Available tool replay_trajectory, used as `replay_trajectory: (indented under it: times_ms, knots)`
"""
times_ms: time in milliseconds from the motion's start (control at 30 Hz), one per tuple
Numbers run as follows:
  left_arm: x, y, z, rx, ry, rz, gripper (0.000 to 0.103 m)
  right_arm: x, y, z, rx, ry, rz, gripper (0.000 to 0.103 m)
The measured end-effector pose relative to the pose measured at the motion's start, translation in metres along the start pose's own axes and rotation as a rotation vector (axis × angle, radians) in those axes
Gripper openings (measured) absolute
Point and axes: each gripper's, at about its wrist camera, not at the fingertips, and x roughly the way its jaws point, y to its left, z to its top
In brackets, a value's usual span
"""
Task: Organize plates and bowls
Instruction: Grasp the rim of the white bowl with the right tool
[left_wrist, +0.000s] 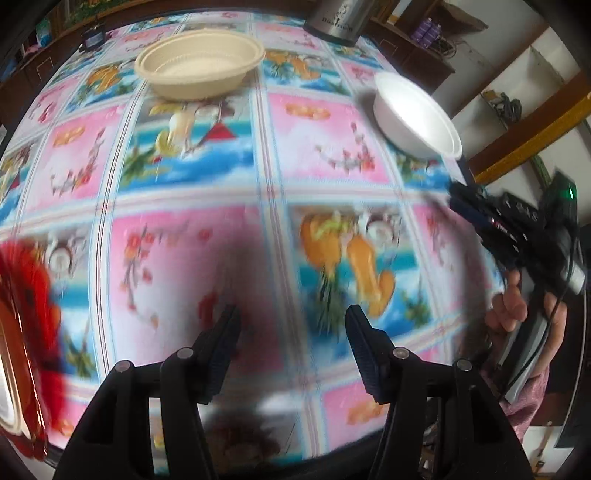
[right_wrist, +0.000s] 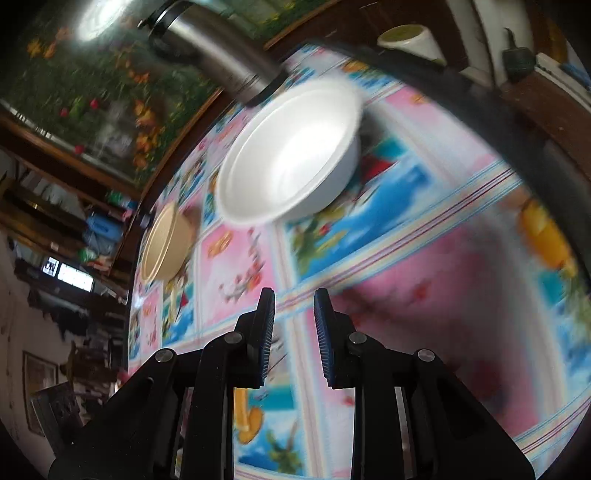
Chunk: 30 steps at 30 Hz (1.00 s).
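Observation:
A beige oval bowl (left_wrist: 199, 62) sits at the far side of the table on the flowered cloth (left_wrist: 229, 177). A white foam bowl (left_wrist: 415, 116) sits near the right edge. My left gripper (left_wrist: 293, 321) is open and empty above the cloth. My right gripper shows in the left wrist view (left_wrist: 456, 197) beside the table edge, below the white bowl. In the right wrist view the right gripper (right_wrist: 294, 301) is open with a narrow gap and empty, short of the white bowl (right_wrist: 291, 155); the beige bowl (right_wrist: 162, 247) lies further left.
A steel thermos (left_wrist: 338, 18) stands at the far table edge, also in the right wrist view (right_wrist: 218, 48). A red and gold tray (left_wrist: 18, 325) lies at the left edge. A white cup (right_wrist: 410, 42) sits on a shelf behind.

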Motion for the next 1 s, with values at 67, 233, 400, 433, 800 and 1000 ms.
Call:
replay_trajectory:
  times_ms: [67,233,400,433,800,1000]
  knots:
    - [0.002,-0.001,0.019,-0.016,0.000,-0.013,0.059,-0.014,-0.011,0.016,0.031,-0.041,-0.021,0.021]
    - [-0.002,-0.013,0.072,-0.040,-0.073,0.002,0.059,-0.038,-0.024,0.051,0.066,-0.112,-0.045,0.037]
    - [0.007,-0.036,0.129,-0.062,-0.117,-0.009,0.061,-0.019,-0.020,0.089,0.064,-0.083,-0.078,0.038]
    - [0.012,-0.041,0.141,-0.062,-0.121,0.005,0.061,-0.013,-0.018,0.094,0.064,-0.080,-0.081,0.038]
    - [0.056,-0.061,0.187,-0.120,-0.116,-0.018,0.061,0.010,-0.016,0.106,0.041,-0.080,-0.056,0.038]
    - [0.066,-0.070,0.189,-0.142,-0.115,-0.059,0.061,0.019,-0.024,0.105,0.075,-0.050,-0.025,0.038]
